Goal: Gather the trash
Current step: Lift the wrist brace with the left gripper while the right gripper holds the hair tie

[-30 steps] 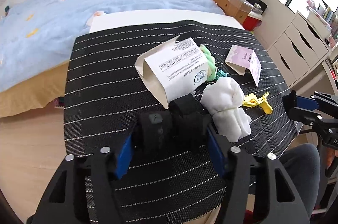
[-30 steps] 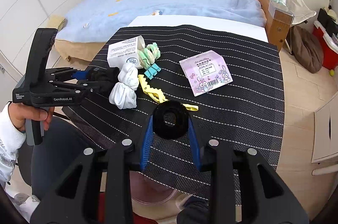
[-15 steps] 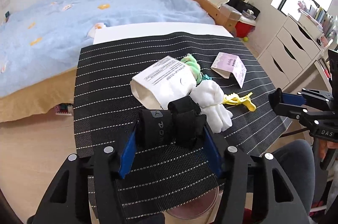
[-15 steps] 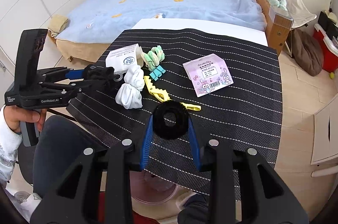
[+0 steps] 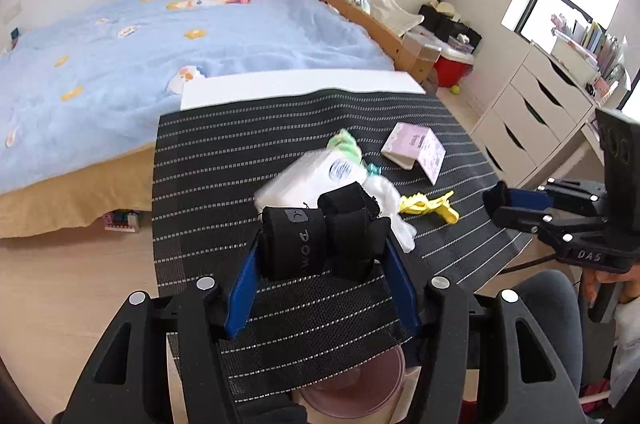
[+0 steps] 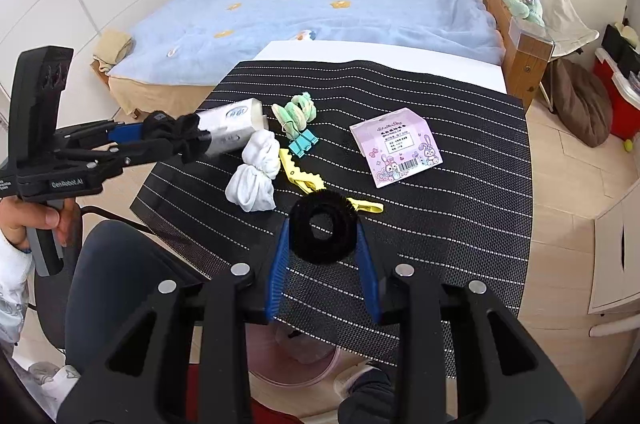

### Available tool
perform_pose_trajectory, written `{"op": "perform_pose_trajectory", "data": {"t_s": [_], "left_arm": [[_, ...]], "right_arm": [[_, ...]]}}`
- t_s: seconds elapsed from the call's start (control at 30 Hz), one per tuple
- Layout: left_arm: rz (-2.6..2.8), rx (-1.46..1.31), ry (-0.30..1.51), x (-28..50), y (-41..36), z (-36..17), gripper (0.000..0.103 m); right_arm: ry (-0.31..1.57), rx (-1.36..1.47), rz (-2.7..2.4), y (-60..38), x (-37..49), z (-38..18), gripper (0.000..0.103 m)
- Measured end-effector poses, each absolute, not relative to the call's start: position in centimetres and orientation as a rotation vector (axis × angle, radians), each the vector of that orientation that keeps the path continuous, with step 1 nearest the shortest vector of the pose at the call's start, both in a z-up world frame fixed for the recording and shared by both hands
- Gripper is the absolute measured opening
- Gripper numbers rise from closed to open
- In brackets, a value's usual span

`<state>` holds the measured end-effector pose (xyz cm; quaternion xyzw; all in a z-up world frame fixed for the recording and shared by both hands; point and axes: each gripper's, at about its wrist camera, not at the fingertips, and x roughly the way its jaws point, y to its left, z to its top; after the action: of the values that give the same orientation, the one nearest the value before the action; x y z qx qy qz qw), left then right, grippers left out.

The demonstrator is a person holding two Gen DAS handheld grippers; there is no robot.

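Observation:
My left gripper is shut on a rolled black fabric bundle and holds it above the near left part of the black striped mat. From the right wrist view, that gripper hangs over the mat's left edge. My right gripper is shut on a black fuzzy ring above the mat's near edge. On the mat lie a blurred white box, a white cloth bundle, a yellow clip, a teal binder clip, a green scrunchie and a pink packet.
A pink bin stands under the mat's near edge, between a person's knees. A bed with a blue cover lies beyond the table. White drawers stand to the right.
My left gripper has risen and drawn back with the black bundle. The white box has turned over and now looks blurred. My right gripper has stayed put with the ring.

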<state>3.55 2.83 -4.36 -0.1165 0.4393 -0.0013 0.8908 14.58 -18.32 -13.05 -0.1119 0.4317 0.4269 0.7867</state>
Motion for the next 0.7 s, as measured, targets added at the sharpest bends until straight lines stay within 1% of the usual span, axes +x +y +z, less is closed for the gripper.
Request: {"op": "perform_pose_trajectory", "data": {"t_s": [0.7], "left_arm": [[0.008,-0.218,0.814,3.4,3.2,-0.2,0.056]], "right_arm": [[0.896,-0.228,0.921,-19.1,13.9,-11.5,0.032]]}}
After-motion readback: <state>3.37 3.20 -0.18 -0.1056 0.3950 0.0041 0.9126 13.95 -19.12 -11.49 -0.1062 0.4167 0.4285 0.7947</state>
